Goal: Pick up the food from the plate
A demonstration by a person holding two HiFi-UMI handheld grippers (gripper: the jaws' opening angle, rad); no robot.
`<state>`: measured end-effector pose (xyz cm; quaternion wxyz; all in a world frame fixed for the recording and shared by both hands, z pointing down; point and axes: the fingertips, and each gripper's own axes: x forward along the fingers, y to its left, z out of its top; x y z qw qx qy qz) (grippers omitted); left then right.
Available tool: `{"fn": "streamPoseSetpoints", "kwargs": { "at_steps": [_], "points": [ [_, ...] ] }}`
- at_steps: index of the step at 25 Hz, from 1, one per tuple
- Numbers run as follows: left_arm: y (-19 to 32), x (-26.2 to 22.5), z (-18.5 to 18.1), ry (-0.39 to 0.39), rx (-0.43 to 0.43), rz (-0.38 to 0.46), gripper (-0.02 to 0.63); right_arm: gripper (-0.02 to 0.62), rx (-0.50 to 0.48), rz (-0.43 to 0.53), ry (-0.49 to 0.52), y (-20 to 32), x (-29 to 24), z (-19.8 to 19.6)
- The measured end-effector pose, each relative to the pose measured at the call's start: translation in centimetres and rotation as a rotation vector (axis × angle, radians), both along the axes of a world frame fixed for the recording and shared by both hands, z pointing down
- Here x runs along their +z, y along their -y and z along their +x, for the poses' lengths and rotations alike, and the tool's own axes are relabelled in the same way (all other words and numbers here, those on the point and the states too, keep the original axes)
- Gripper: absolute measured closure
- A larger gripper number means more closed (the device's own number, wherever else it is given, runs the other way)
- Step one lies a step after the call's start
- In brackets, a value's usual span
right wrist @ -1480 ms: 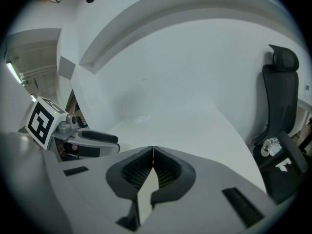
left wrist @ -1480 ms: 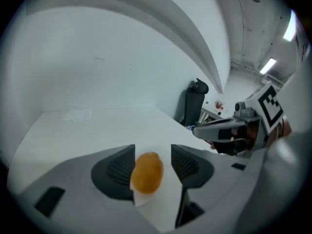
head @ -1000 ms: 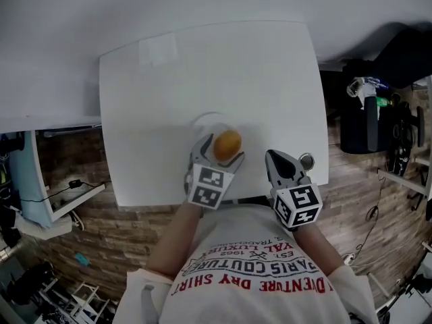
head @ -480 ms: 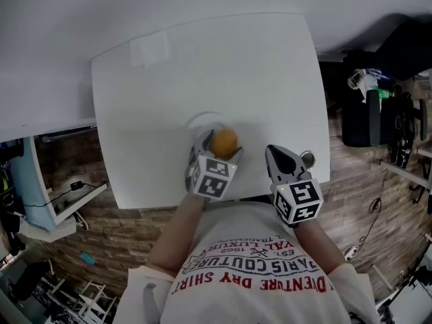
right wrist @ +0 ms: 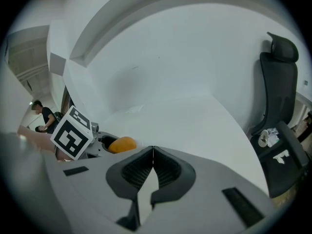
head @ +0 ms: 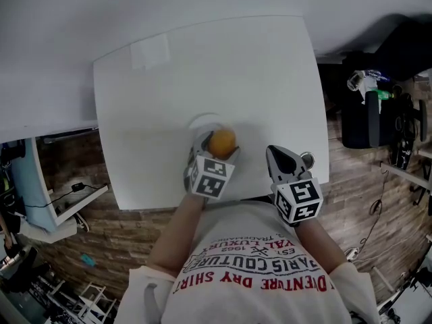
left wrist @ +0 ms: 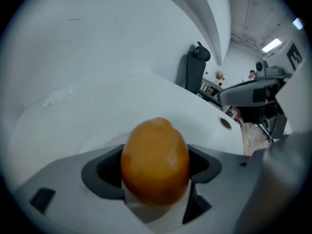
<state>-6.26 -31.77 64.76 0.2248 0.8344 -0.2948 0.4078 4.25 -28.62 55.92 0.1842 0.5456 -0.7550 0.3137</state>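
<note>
An orange, egg-shaped piece of food (head: 222, 142) lies at the near edge of a small white plate (head: 201, 121) on the white table (head: 202, 66). My left gripper (head: 217, 147) reaches over the plate with the food (left wrist: 155, 162) between its jaws. The jaws are closing and both dark pads (left wrist: 105, 172) touch its sides. My right gripper (head: 273, 155) rests near the table's front edge, right of the plate, shut with nothing in it. In the right gripper view its jaws (right wrist: 152, 152) meet, and the food (right wrist: 122, 144) shows to the left beside the left gripper's marker cube (right wrist: 73, 133).
A round cable hole (head: 308, 159) sits in the table by the right gripper. A taped patch (head: 150, 51) lies at the far left of the table. A black office chair (right wrist: 278, 82) stands to the right, with dark bags and gear (head: 378, 113) on the floor.
My left gripper has slid a little forward around the orange food, so the food sits deeper between its jaws. The right gripper has stayed in place.
</note>
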Motion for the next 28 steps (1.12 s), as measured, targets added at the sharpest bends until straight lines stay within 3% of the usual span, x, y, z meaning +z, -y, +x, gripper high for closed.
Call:
{"fn": "streamPoseSetpoints", "kwargs": {
  "at_steps": [14,20,28],
  "points": [
    [3.2,-12.5,0.1,-0.153,-0.119,0.31,0.241,0.583,-0.018,0.153,-0.007,1.6,-5.3,-0.5],
    [4.4,-18.9,-1.9,-0.235,-0.204,0.507,0.241,0.581,-0.025,0.272,-0.012,3.3,-9.2,-1.0],
    [3.7,-25.5,-5.8,-0.282,-0.302,0.677,0.241,0.583,-0.063,0.401,-0.003,3.7,-13.6,-2.6]
  ]
}}
